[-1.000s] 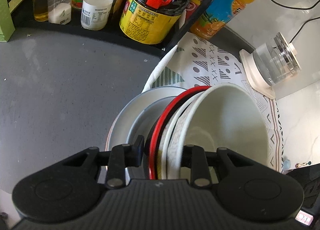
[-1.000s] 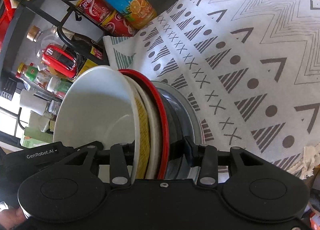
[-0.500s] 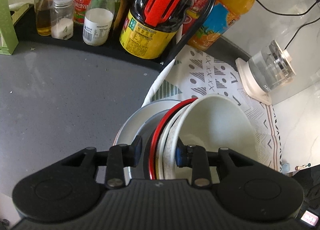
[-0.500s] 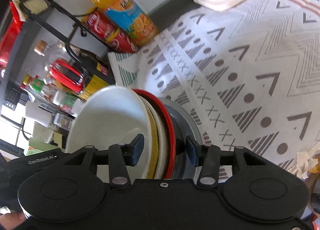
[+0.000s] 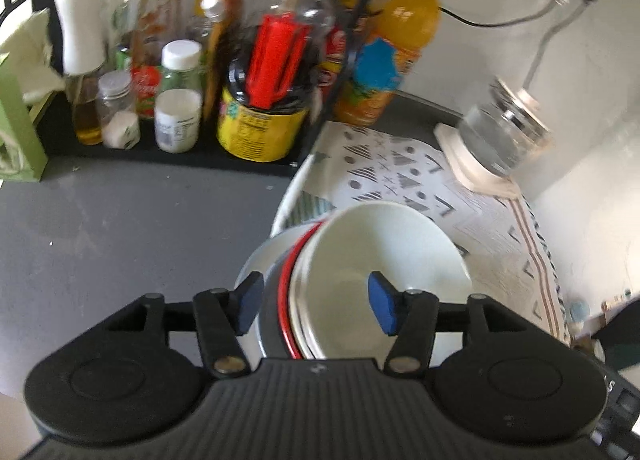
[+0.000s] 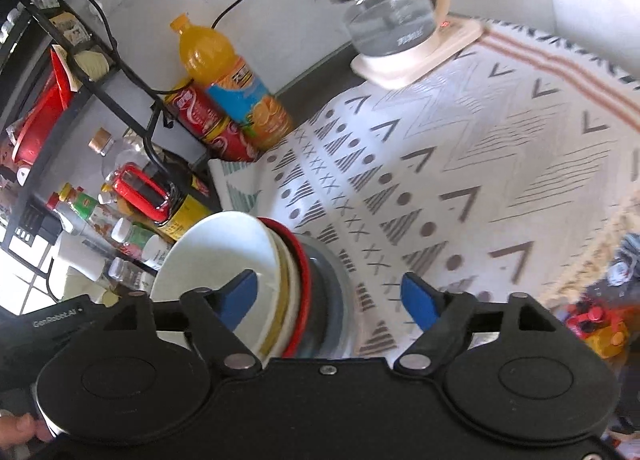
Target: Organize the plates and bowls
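On the grey bench [image 5: 120, 228], beside the patterned mat [image 6: 460, 164], your nested stack of bowls and plates [image 5: 360, 272] sits released: left claw [image 5: 316, 304] and right claw [image 6: 330, 298] have both just spread wide, gripping nothing, so stacking looks finished.

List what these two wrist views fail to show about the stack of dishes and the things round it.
- Stack, both views: its lower part is hidden behind the gripper bodies, so what it rests on is unseen.
- Dishes behind the white bowl: only rims show, so plates and bowls cannot be told apart.
- Bottle labels, left view: blurred, unreadable.
- Kettle, right view: top cut by the edge.
- Red and yellow objects, right view: blurred.
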